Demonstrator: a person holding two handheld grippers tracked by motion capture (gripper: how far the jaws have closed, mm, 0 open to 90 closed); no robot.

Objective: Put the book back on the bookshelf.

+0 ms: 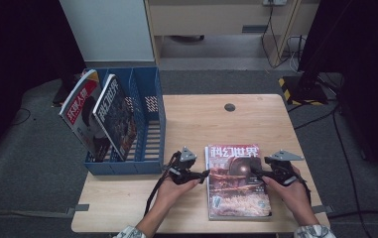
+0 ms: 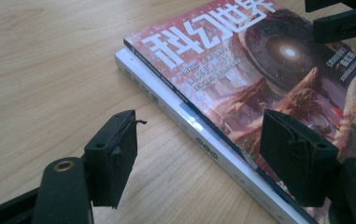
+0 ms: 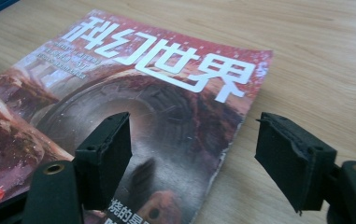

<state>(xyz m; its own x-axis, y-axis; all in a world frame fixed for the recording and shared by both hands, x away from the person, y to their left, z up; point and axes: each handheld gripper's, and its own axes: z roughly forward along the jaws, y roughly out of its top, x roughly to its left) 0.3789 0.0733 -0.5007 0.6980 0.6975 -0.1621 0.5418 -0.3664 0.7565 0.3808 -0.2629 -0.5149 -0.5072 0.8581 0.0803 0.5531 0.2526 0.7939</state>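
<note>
Both jaws apart, the left gripper (image 1: 204,174) straddles the spine edge of the top magazine (image 1: 237,181) while the right gripper (image 1: 257,173) spans its opposite edge, likely to lift it off the desk (image 1: 191,124) toward the blue file rack (image 1: 149,129).

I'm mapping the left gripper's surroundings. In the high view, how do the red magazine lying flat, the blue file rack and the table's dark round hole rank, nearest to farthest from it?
From the left gripper:
1. Red magazine, just to its right.
2. Blue file rack, behind it, to the left.
3. Dark round hole, near the far edge.
</note>
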